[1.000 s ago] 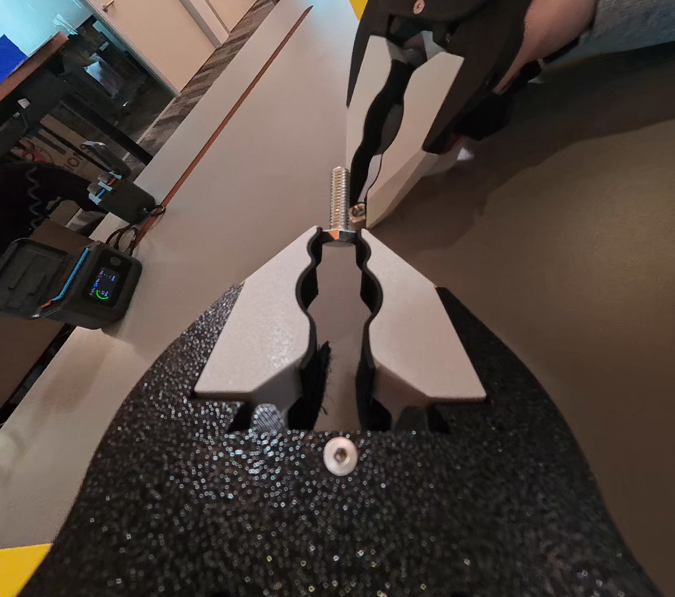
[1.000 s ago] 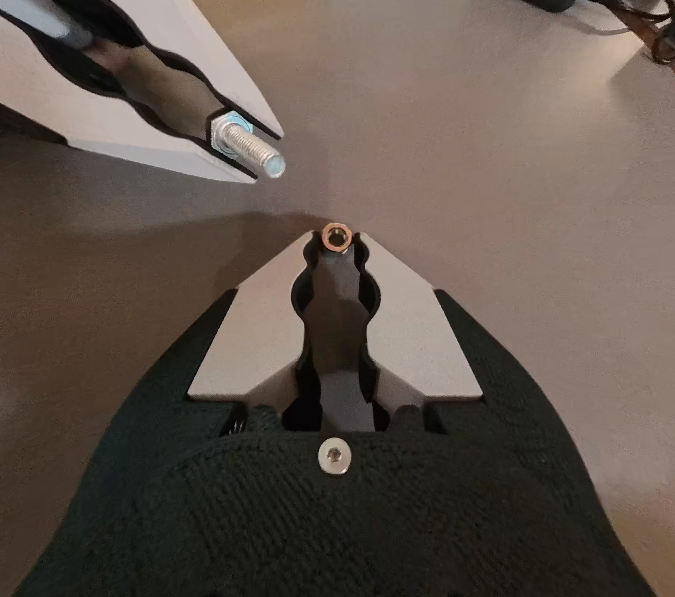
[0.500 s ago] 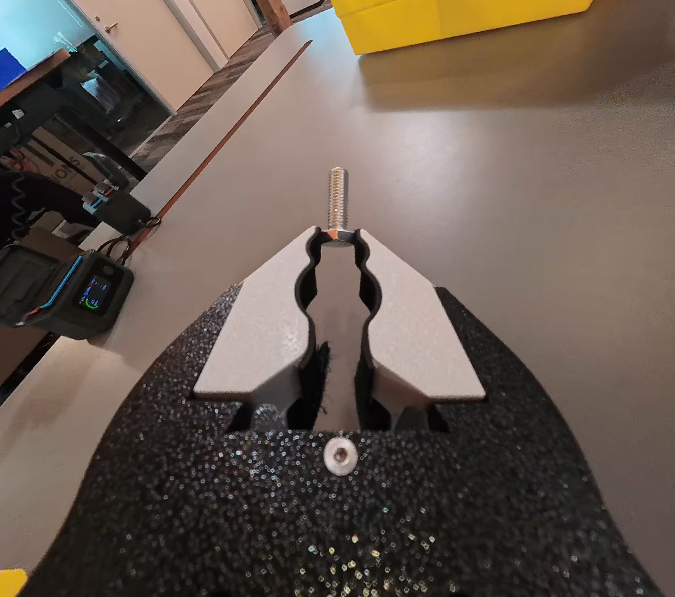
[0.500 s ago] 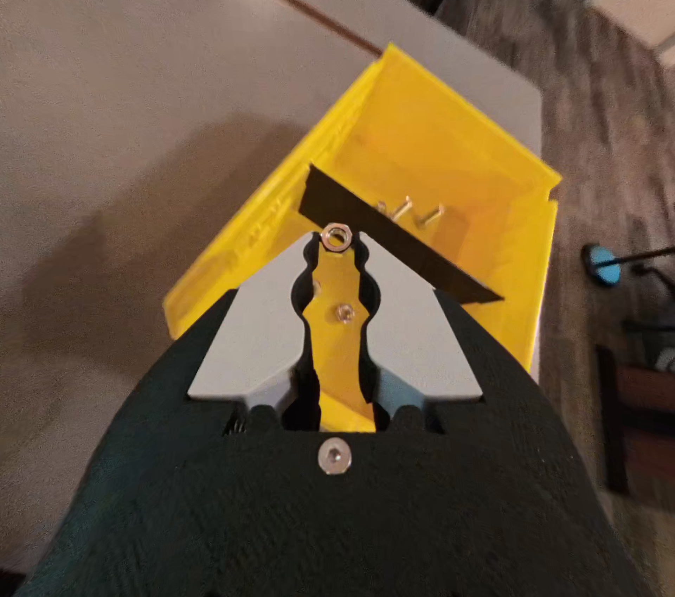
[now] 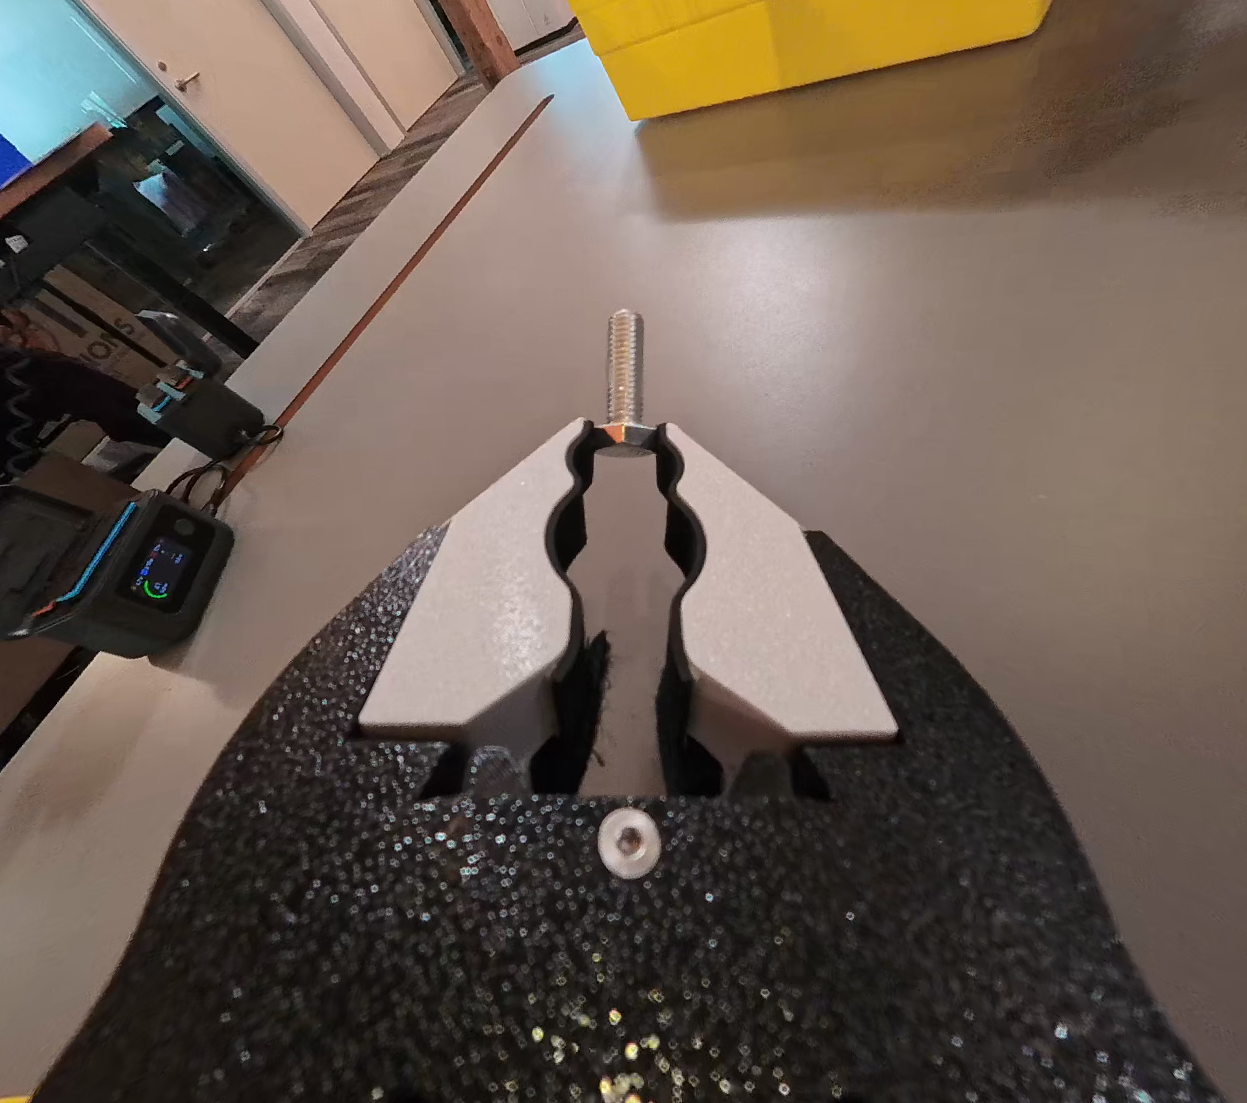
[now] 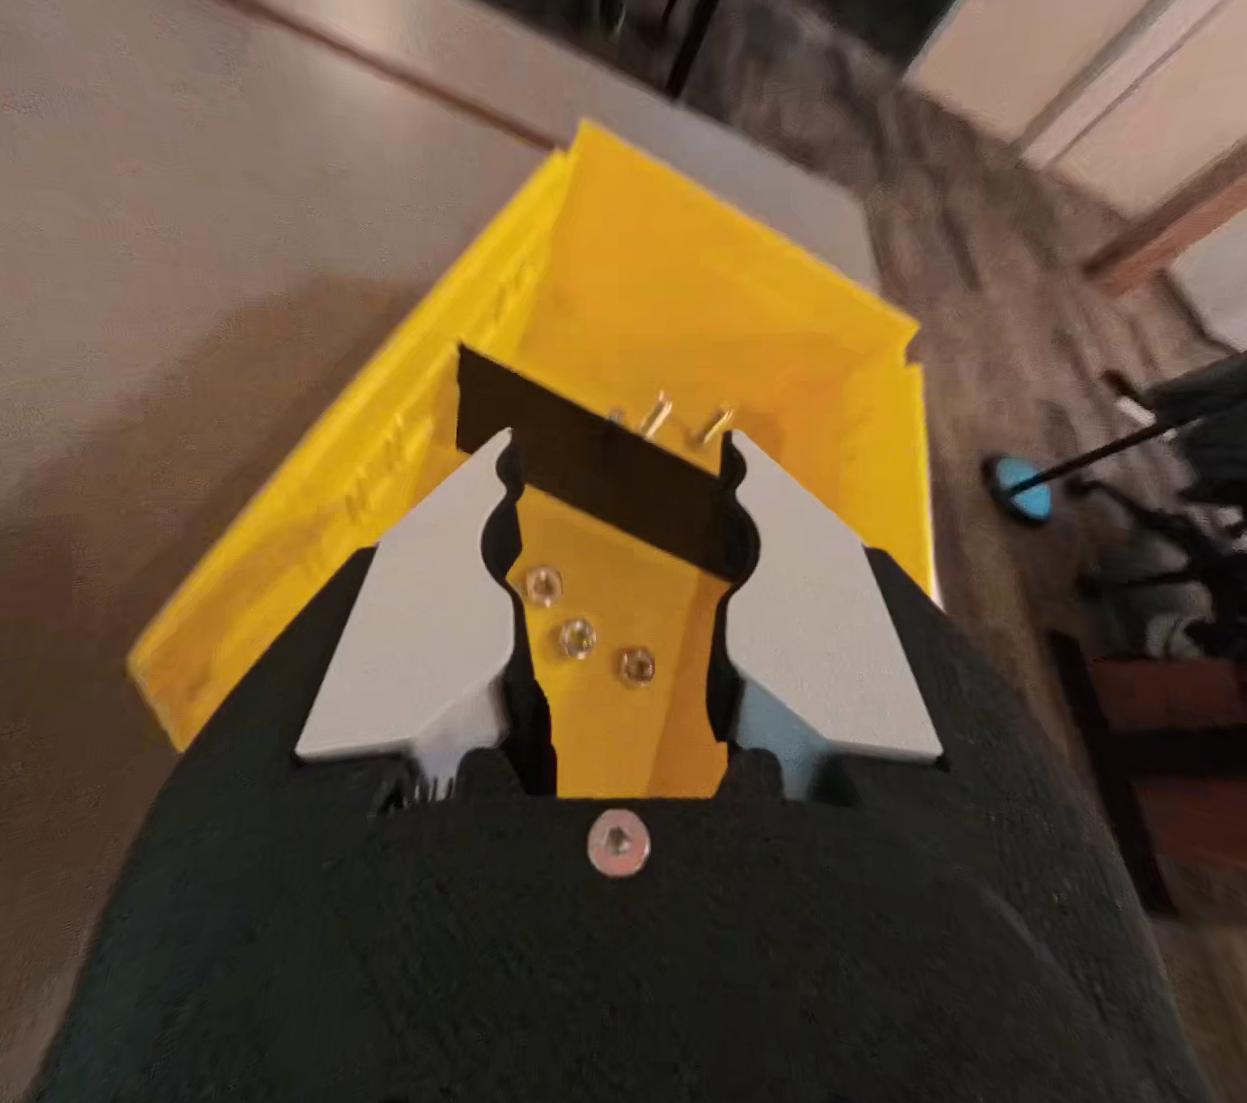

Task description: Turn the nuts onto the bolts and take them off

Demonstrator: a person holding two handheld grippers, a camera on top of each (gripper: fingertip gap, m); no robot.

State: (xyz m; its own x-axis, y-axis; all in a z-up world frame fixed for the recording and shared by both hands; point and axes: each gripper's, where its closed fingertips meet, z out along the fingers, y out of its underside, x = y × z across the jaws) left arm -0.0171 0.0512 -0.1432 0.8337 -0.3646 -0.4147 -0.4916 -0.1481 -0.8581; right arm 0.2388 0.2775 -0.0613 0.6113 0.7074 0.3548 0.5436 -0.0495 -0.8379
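Fingertips of the left gripper [image 5: 625, 441] pinch the hexagonal head of a silver bolt [image 5: 625, 363], its threaded shank standing out past the tips over the bare middle of the grey table [image 5: 945, 396], with no nut on it. That bolt looks small, stiff and light; its smooth metal would likely slip or twist under turning load, so the flats of the head seem the right place to clamp. Over by the table's far edge, the right gripper [image 6: 617, 446] hangs above the yellow bin [image 6: 675, 288] with its fingers [image 6: 432, 585] spread wide and nothing between them. Three brass-coloured nuts [image 6: 579, 637] lie loose on the bin floor on the near side of a black divider [image 6: 587, 463], and a few bolts [image 6: 658, 412] lie beyond it, blurred. Nuts this small are probably fiddly and best taken across two opposite flats. At the table's left edge sits a dark device with a lit screen [image 5: 135, 585].
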